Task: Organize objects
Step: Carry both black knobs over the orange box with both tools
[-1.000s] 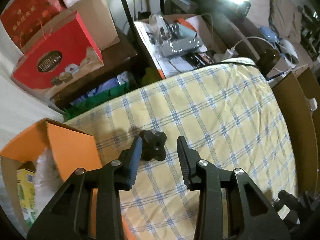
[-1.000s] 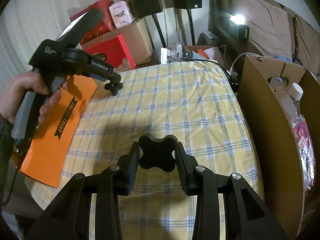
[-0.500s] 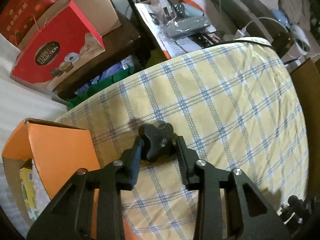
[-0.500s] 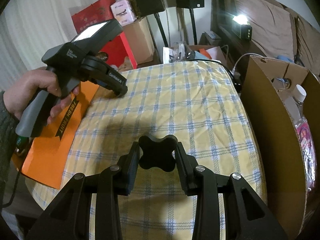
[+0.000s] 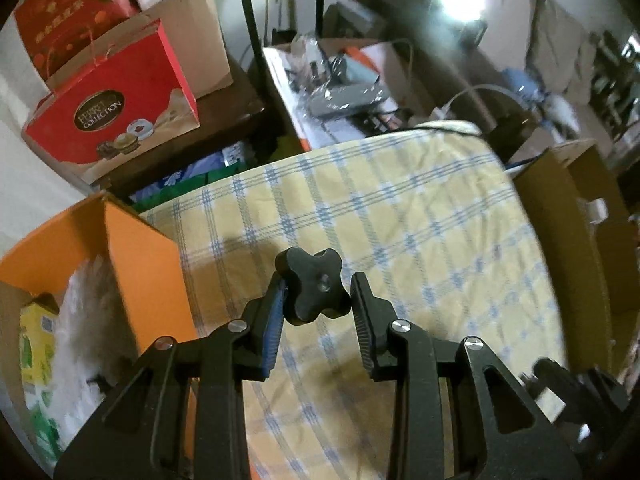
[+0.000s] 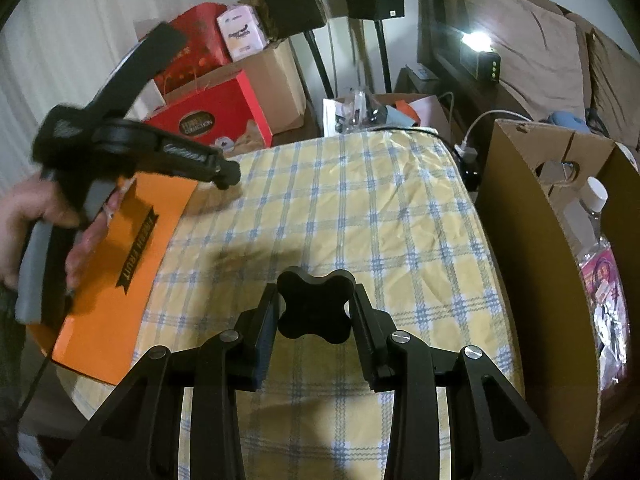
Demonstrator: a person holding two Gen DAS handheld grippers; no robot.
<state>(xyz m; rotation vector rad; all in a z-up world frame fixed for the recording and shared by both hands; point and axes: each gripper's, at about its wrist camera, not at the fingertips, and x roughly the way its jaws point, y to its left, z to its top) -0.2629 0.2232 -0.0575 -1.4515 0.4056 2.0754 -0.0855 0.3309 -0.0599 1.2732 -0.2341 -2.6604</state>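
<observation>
My left gripper (image 5: 317, 294) is shut on a black four-lobed knob (image 5: 314, 290), held a little above the yellow checked tablecloth (image 5: 400, 216) beside the orange box (image 5: 136, 256). In the right wrist view that left gripper (image 6: 229, 173) shows at the left, in a person's hand (image 6: 24, 216), over the cloth's left edge. My right gripper (image 6: 314, 312) is shut on a second black four-lobed knob (image 6: 316, 306) above the near middle of the cloth (image 6: 360, 208).
The orange box (image 6: 116, 264) on the left holds a yellow-green carton (image 5: 36, 344) and white padding. A brown cardboard box (image 6: 532, 240) with a bottle (image 6: 588, 208) stands at the right edge. Red gift boxes (image 5: 116, 100), speaker stands and clutter lie beyond the table.
My left gripper closed on the knob that lay on the cloth and lifted it slightly toward the orange box. The right gripper kept still with its knob.
</observation>
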